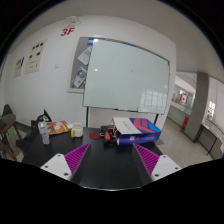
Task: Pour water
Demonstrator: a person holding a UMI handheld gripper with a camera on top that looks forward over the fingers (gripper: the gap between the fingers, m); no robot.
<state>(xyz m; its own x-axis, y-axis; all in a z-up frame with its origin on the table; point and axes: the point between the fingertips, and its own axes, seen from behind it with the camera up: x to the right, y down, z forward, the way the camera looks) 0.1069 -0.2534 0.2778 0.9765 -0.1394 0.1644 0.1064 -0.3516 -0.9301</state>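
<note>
My gripper (112, 160) is open and empty, its two purple pads (78, 158) spread wide above a dark table (112, 165). Beyond the fingers, at the table's far side, a clear plastic water bottle (43, 132) stands upright to the left. A small red cup-like object (77, 131) stands near the middle, with a dark object beside it. A blue cylinder (132, 140) lies on its side just ahead of the right finger. Nothing stands between the fingers.
A purple and white box (137, 126) sits behind the blue cylinder. Orange and yellow packets (58, 127) lie beside the bottle. A large whiteboard (125, 75) stands behind the table. A chair (12, 128) is at far left, desks (205, 125) at right.
</note>
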